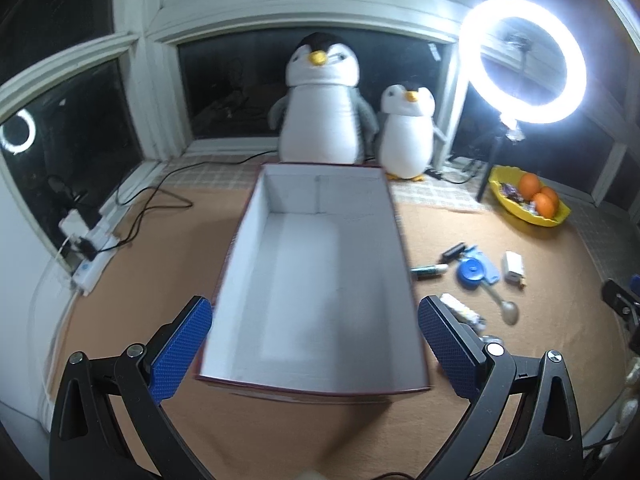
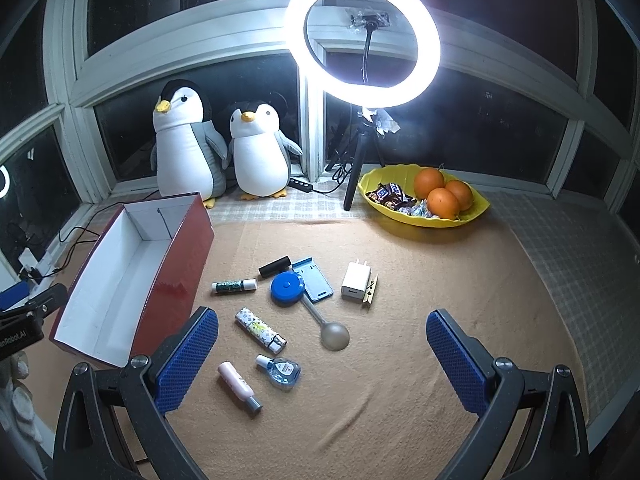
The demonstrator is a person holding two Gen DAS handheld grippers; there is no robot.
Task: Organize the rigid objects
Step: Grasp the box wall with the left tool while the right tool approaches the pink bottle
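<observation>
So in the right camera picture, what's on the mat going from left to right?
Red box → green tube → blue round case → white charger → clothespin.

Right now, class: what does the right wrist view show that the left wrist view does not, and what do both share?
Only the right wrist view shows the pink tube, the small blue bottle and the box's red outer wall. Only the left wrist view shows the box's whole white floor and the white power strip. Both share the two penguins, ring light, yellow fruit bowl, spoon and white charger.
</observation>
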